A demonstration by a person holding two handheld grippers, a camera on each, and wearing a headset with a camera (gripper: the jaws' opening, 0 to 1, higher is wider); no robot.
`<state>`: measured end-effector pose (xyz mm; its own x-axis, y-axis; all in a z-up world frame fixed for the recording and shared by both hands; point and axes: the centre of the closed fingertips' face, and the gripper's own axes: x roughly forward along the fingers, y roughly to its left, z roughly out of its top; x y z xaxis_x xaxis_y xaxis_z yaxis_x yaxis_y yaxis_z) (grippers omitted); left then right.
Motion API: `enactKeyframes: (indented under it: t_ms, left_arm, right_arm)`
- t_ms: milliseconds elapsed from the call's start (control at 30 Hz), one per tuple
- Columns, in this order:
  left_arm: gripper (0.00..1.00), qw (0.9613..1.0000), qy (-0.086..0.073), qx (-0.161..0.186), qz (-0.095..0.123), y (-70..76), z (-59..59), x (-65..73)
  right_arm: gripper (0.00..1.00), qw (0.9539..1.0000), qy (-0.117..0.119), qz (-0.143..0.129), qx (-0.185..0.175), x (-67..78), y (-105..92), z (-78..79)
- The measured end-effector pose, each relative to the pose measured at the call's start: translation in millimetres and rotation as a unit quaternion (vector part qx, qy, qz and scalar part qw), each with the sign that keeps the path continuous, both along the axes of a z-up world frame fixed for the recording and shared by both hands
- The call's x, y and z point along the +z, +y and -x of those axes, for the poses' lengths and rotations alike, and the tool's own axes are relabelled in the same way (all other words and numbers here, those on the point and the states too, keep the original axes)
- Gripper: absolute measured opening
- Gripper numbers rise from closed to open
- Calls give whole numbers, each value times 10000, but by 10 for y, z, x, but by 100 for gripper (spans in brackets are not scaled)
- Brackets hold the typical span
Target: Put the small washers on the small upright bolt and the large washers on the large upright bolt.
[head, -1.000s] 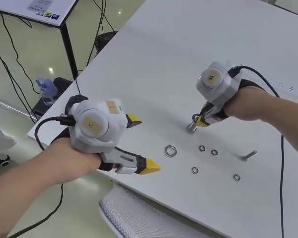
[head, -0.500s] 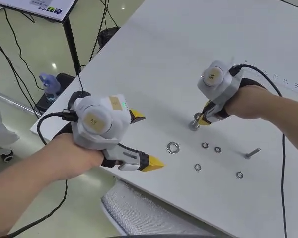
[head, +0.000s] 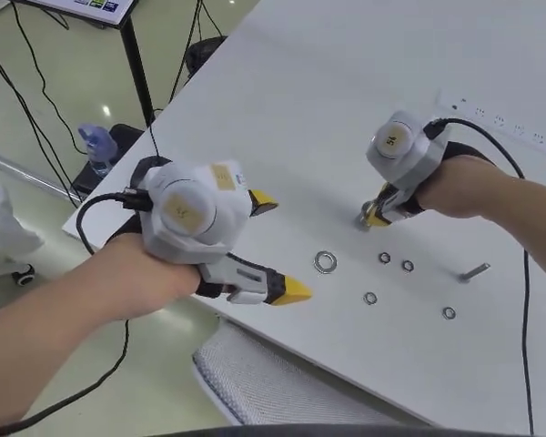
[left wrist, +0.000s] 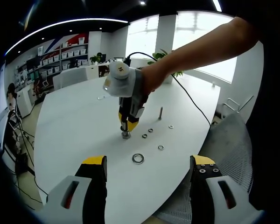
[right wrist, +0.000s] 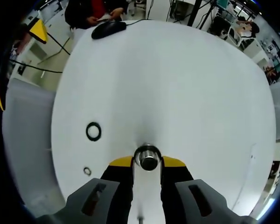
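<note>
Two grippers are being held over the white table (head: 346, 91): the left gripper (head: 280, 246), jaws wide, at its near edge; the right gripper (head: 378, 217) clamped on the large bolt (left wrist: 126, 135) mid-table. Seemingly the bolt is being stood up; plumbness is best being checked before release.

Near the tabletop's (head: 346, 109) front edge lies a large washer (head: 325, 262). Four small washers (head: 384, 259) lie to its right, a small bolt (head: 475, 271) lies flat beyond them, and a large bolt (head: 366, 218) stands upright behind.

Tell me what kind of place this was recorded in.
Probably an open-plan office or lab: a big white table, wall shelves and tall windows behind it, a mesh office chair at its edge.
</note>
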<state>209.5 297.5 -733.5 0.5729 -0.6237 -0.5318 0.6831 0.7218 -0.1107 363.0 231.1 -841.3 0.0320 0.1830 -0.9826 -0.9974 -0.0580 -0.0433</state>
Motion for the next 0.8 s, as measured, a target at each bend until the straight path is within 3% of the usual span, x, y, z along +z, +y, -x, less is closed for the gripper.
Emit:
enactKeyframes:
  t_ms: [800]
  left_arm:
    - [72,9999,34,67,80,27,-41,0]
  right_arm:
    - [21,9998,132,47,-118,-271,22,-87]
